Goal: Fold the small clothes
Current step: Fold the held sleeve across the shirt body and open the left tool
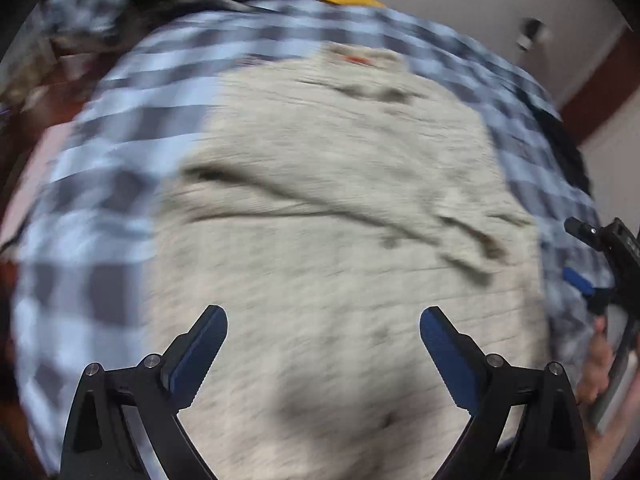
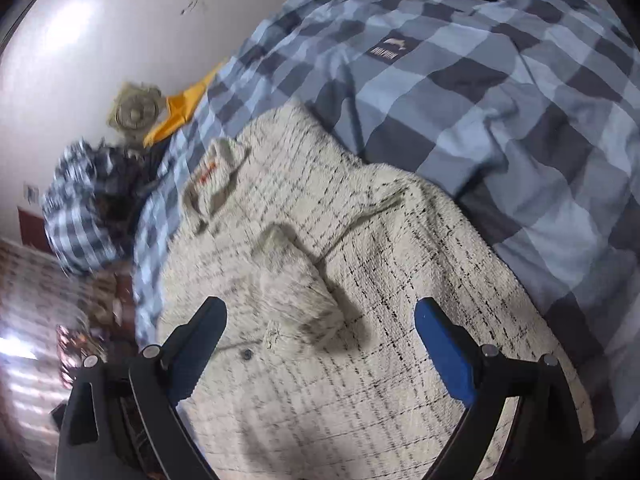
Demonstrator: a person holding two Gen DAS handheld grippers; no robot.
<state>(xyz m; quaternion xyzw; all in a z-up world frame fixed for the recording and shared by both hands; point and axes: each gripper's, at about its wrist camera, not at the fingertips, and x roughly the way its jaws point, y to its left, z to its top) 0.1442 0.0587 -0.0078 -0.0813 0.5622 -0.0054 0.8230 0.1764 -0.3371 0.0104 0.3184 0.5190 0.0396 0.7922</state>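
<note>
A cream garment with thin dark check lines point(image 1: 328, 208) lies spread on a blue and grey plaid bedcover point(image 1: 104, 168). It has a collar with a red label at its far end point(image 1: 358, 60). My left gripper point(image 1: 323, 316) is open and empty above the garment's near part. In the right wrist view the same garment point(image 2: 380, 320) fills the middle, with a folded sleeve point(image 2: 296, 280) and collar point(image 2: 216, 172). My right gripper point(image 2: 320, 312) is open and empty just above the sleeve. The right gripper also shows at the right edge of the left wrist view point(image 1: 600, 264).
The plaid bedcover point(image 2: 500, 112) carries a small dark logo patch point(image 2: 390, 49). A yellow cloth point(image 2: 180, 108) and a plaid pillow point(image 2: 76, 216) lie at the far end. A white wall point(image 2: 100, 20) and red-brown floor point(image 1: 600, 92) surround the bed.
</note>
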